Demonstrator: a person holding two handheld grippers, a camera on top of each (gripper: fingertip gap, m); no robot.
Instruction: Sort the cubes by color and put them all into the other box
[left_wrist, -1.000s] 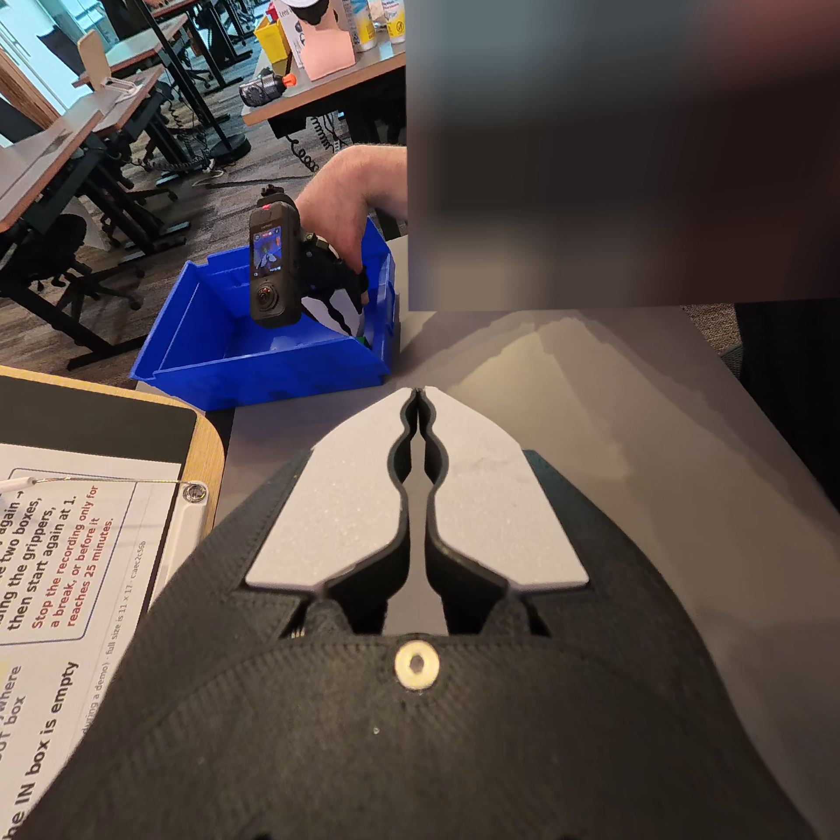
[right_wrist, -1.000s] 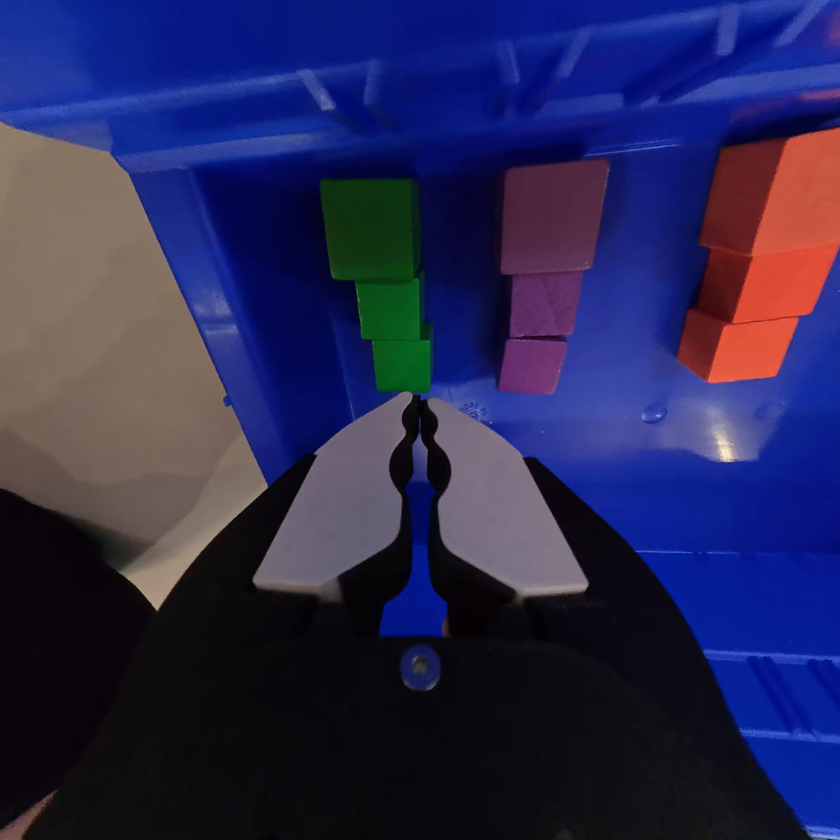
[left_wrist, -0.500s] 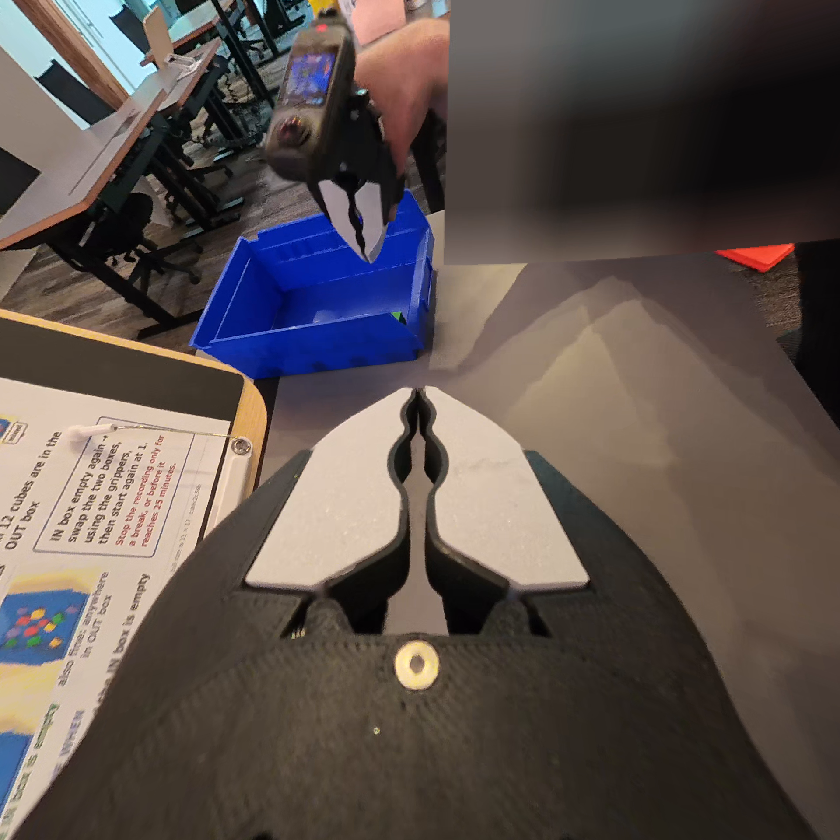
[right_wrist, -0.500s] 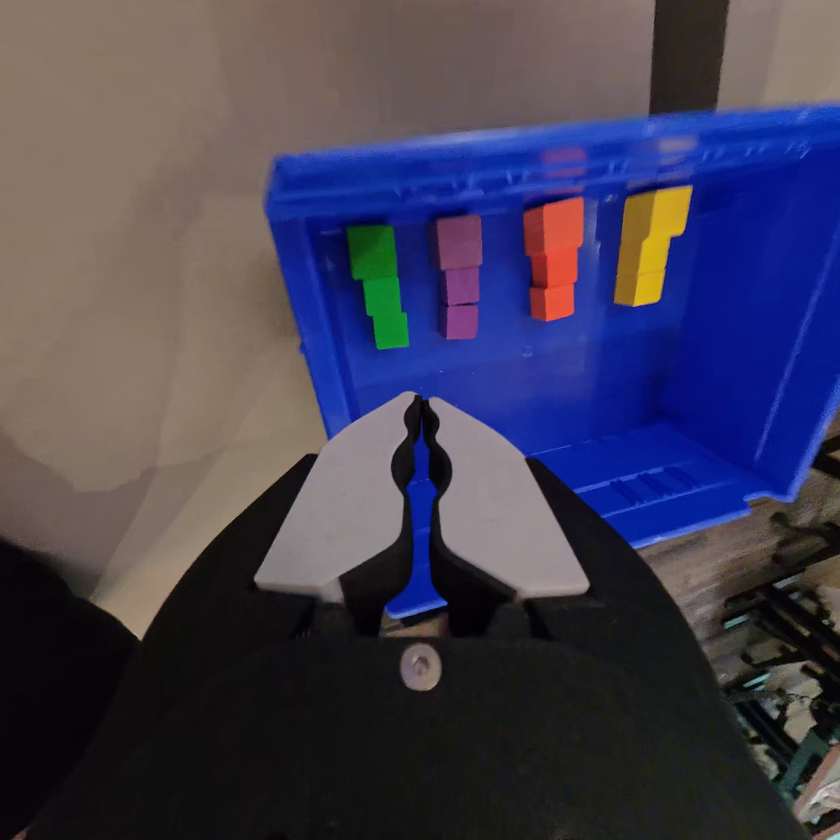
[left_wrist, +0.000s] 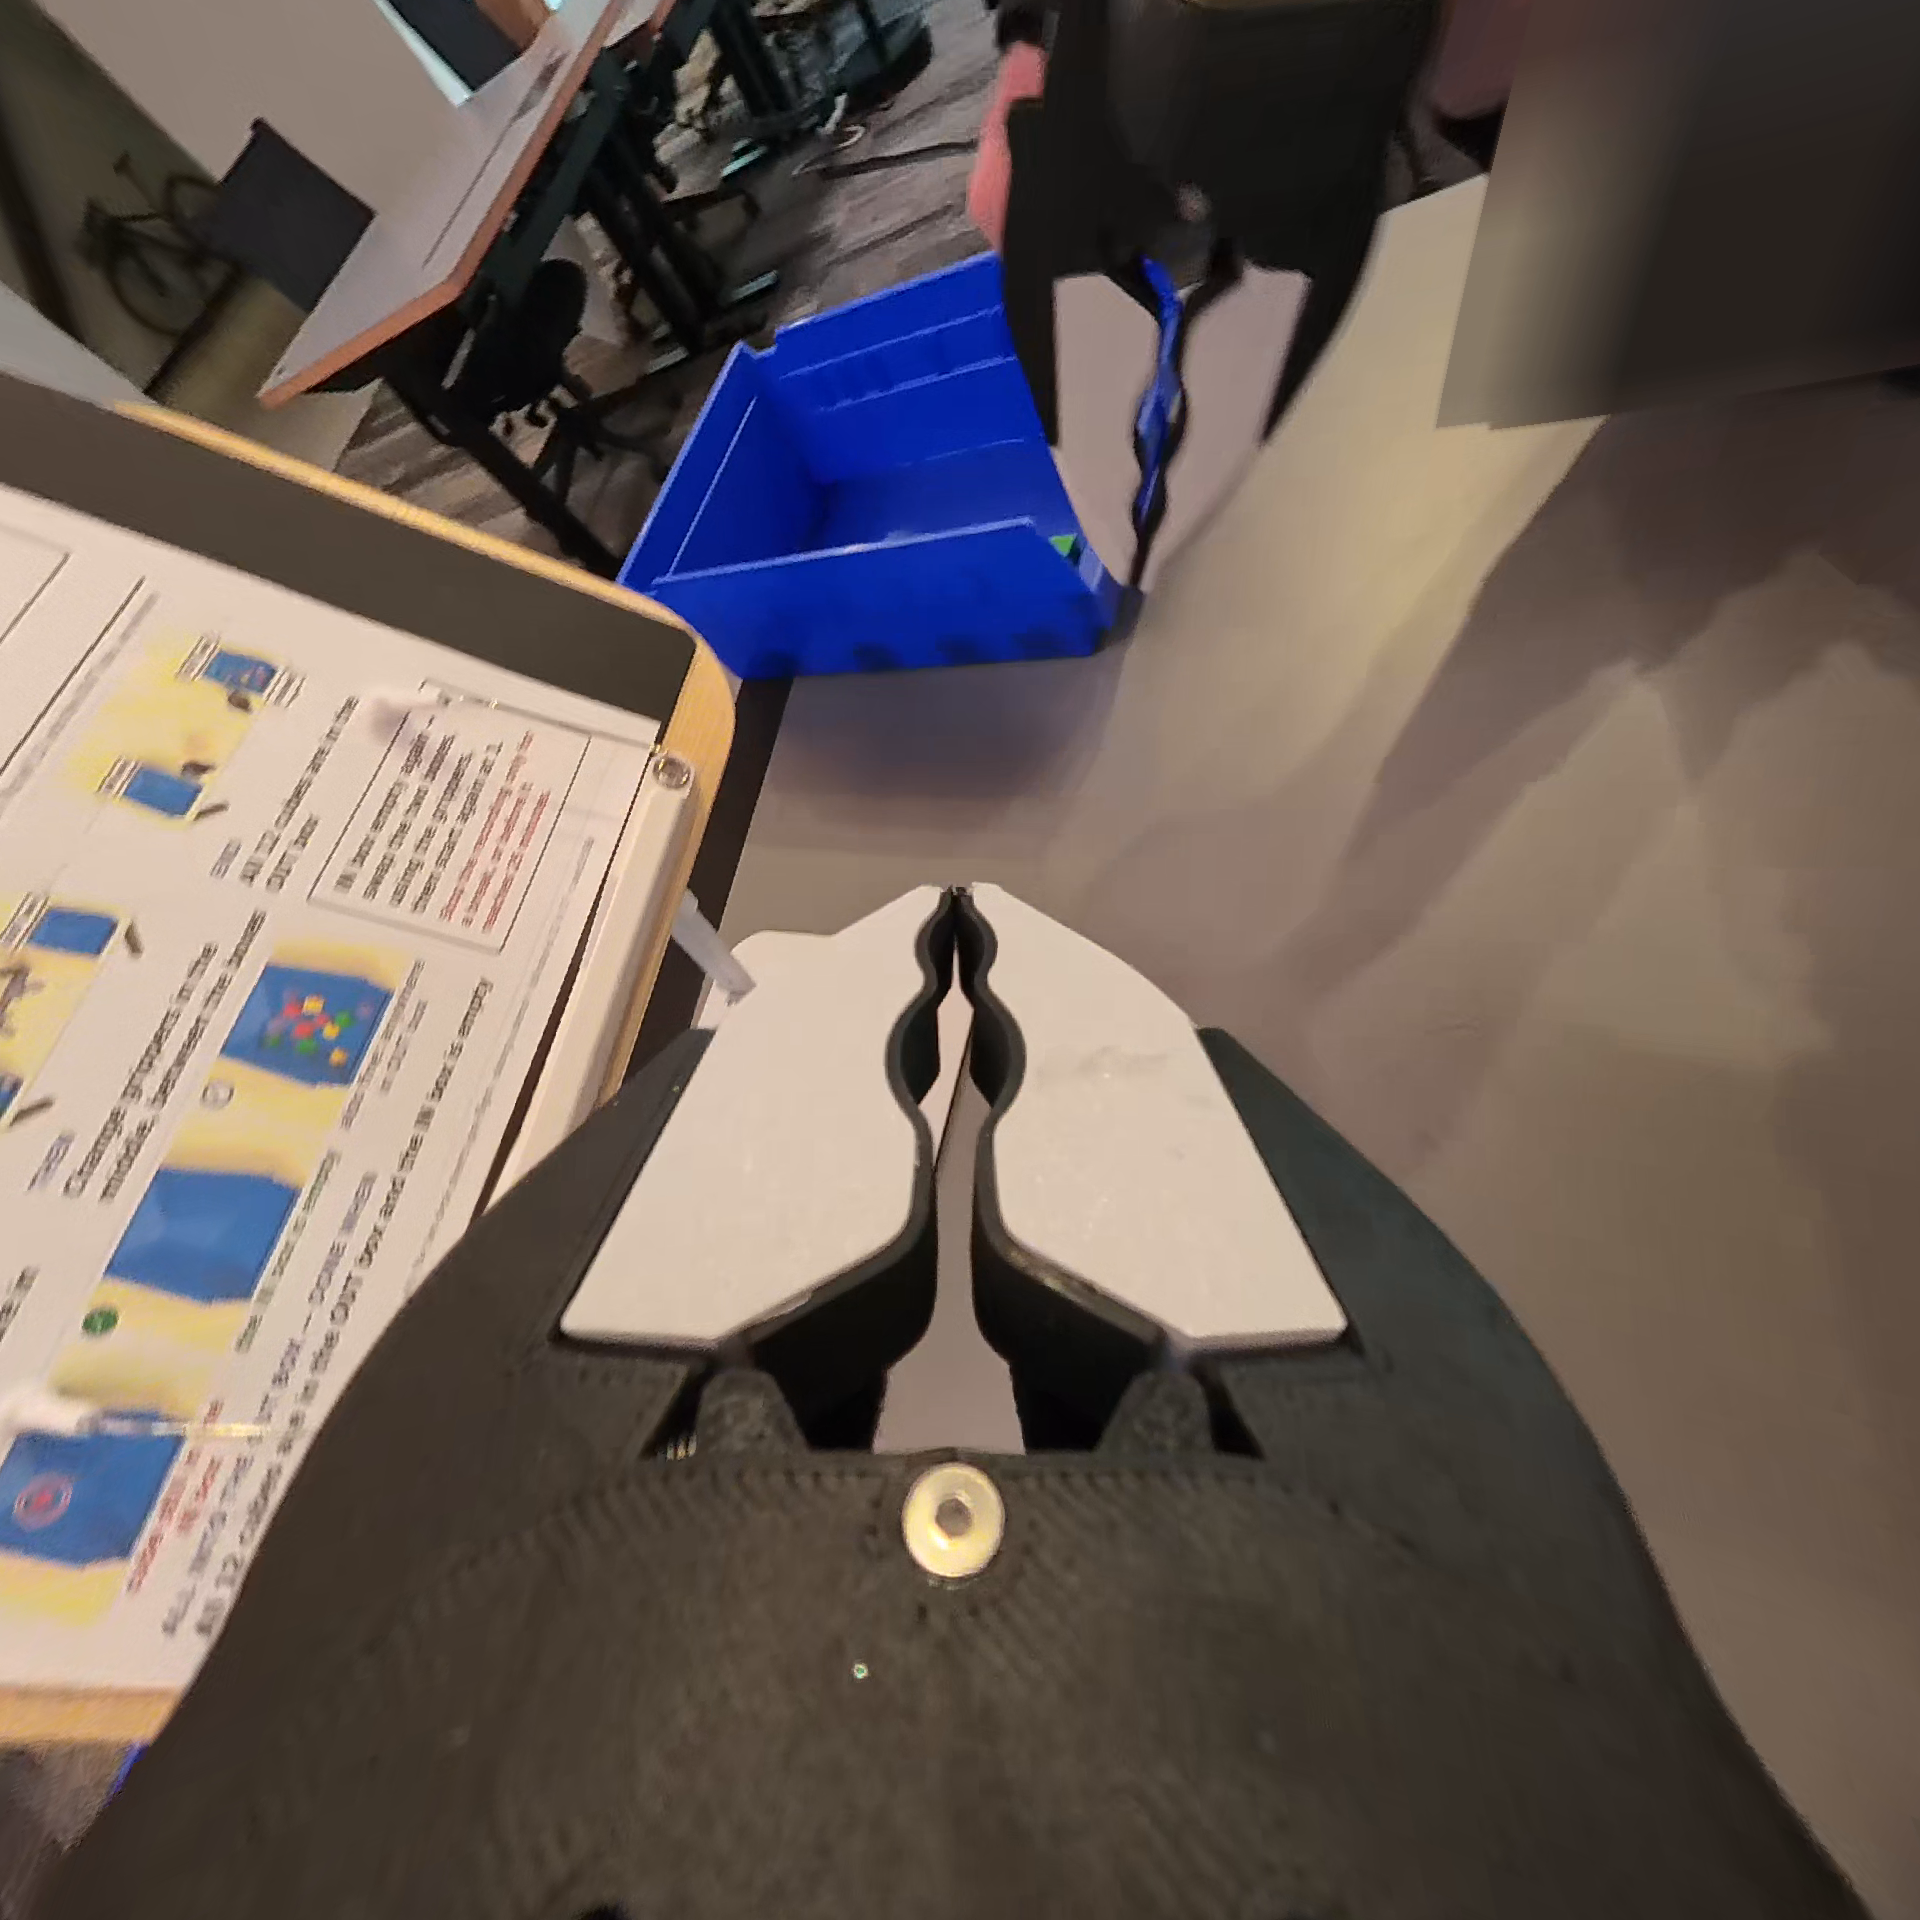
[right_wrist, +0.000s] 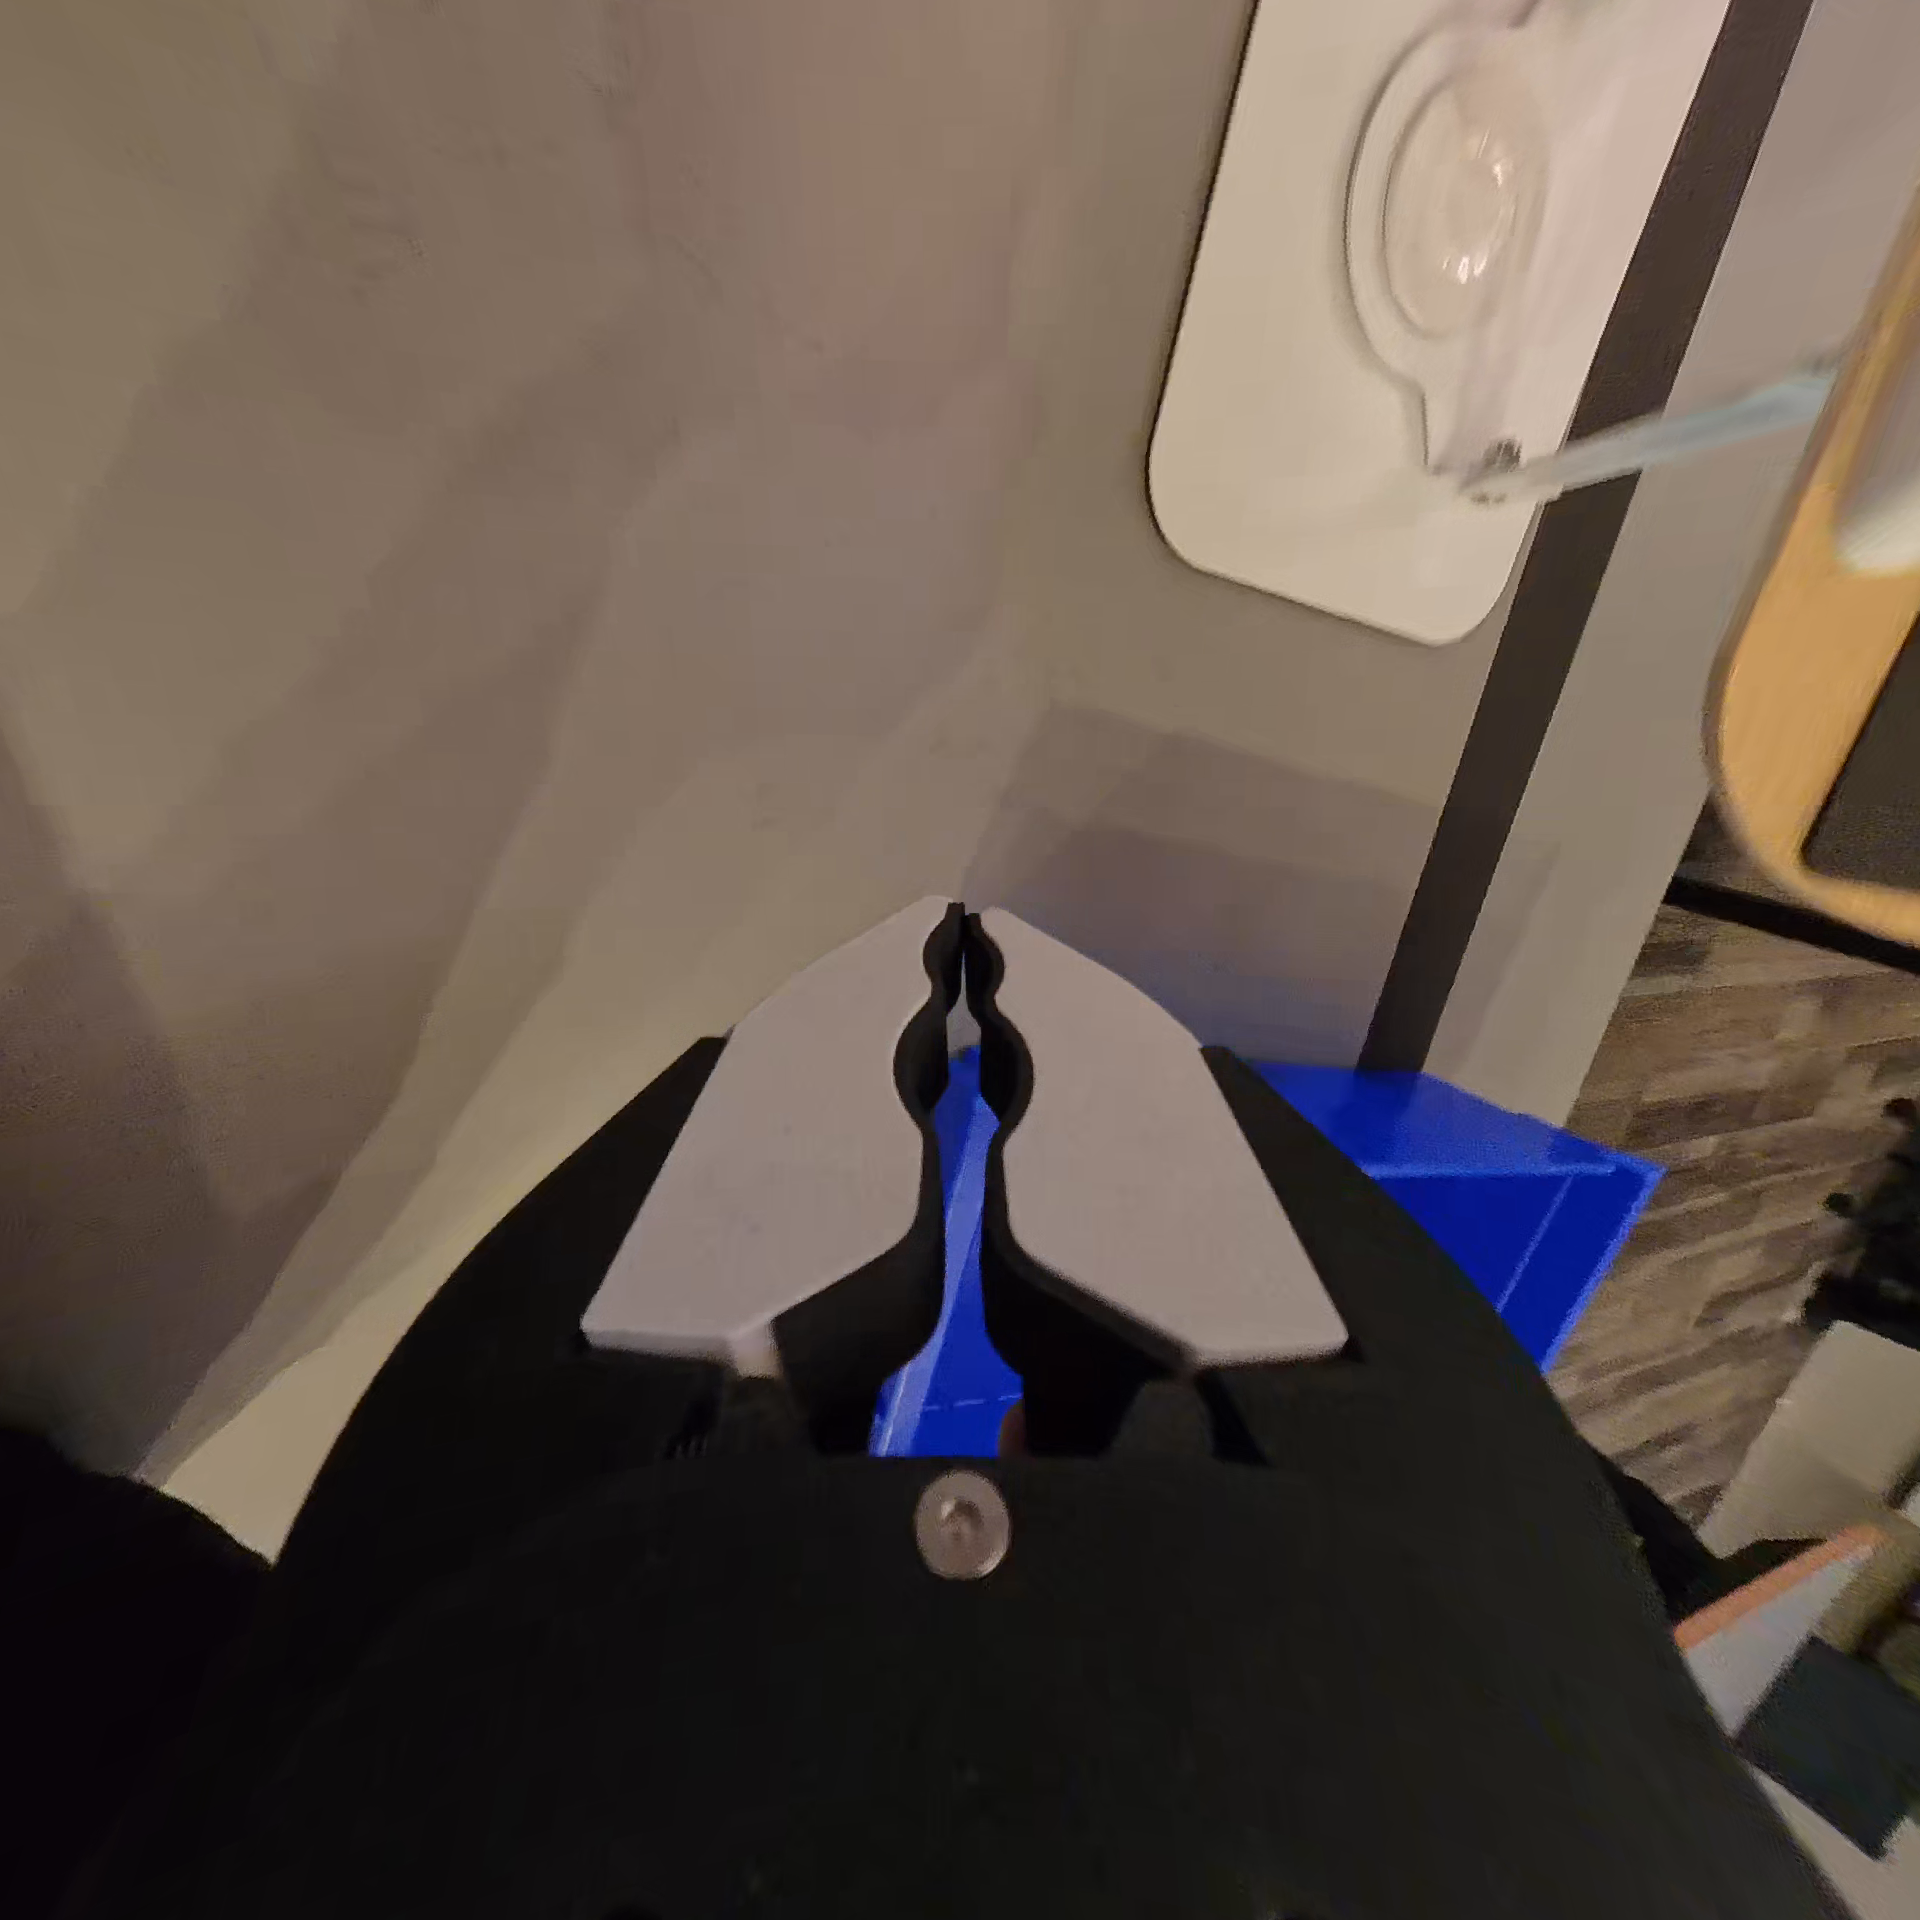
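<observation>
Grey tabletop (left_wrist: 1455, 779), office desks beyond. Blue box (left_wrist: 883, 540) at far edge, green cube (left_wrist: 1062, 544) peeking inside. Left gripper (left_wrist: 954, 891) closed, empty; right gripper (right_wrist: 958, 912) closed, empty, above box. Best retreat slowly, clear of box rim.

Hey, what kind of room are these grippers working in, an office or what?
Probably an office or lab set up for recording demonstrations: rows of wood-edged desks on black metal frames stand behind the grey worktable, and a printed instruction sheet with pictures lies beside the blue plastic box.

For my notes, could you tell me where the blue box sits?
In the left wrist view, the blue box sits at the grey table's far edge, beyond the instruction sheet.
</observation>
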